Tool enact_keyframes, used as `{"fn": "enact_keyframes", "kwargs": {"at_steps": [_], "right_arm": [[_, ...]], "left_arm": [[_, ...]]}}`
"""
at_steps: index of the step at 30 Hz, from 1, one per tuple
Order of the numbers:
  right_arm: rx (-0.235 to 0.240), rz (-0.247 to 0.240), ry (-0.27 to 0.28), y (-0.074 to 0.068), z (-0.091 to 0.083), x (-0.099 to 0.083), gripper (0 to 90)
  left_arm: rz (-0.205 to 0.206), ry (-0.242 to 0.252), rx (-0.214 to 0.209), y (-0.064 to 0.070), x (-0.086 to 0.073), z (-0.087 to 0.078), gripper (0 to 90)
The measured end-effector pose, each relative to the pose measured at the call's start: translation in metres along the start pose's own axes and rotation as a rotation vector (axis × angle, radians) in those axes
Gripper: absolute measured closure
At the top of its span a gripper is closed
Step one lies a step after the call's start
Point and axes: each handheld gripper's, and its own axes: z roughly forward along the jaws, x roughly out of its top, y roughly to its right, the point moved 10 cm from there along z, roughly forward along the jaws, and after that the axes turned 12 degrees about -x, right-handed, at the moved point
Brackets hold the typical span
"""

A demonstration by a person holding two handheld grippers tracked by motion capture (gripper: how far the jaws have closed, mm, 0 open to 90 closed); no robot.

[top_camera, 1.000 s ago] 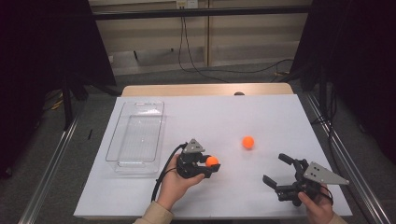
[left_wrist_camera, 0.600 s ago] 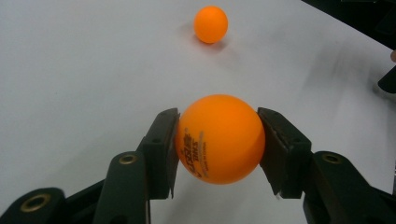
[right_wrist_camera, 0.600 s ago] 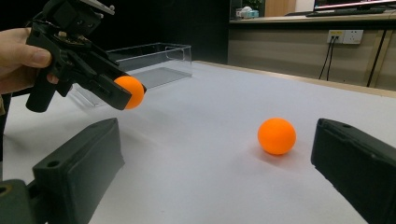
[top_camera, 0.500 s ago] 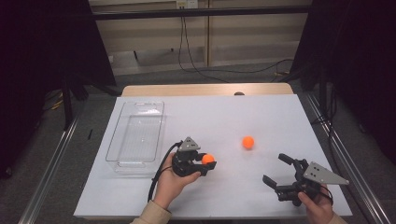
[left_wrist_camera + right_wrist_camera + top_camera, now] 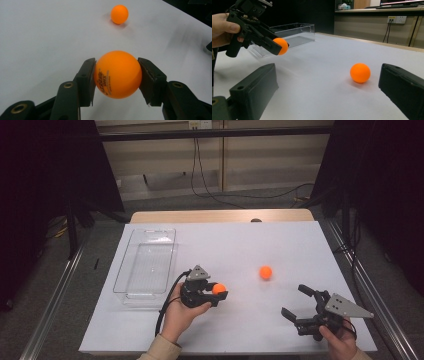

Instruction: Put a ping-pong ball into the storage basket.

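Left gripper view, held ball (image 5: 117, 74) print partly hidden, hand-held gripper (image 5: 116, 75) base cropped

Held ball (image 5: 117, 74): smooth matt orange plastic, printed lettering. Tray (image 5: 145, 265): clear glossy plastic. Table (image 5: 240, 245): matt white sheet, wood edge.

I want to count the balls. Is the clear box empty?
Empty. The clear box shows just its bare see-through floor; one ball sits in the left gripper, another on the table.
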Motion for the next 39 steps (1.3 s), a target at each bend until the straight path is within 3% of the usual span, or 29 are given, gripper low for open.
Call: {"fn": "enact_keyframes", "kwargs": {"at_steps": [39], "right_arm": [[-0.001, -0.001, 0.0, 0.0, 0.0, 0.0, 1.7]], "left_arm": [[-0.036, 0.011, 0.032, -0.013, 0.001, -0.02, 50.9]]}}
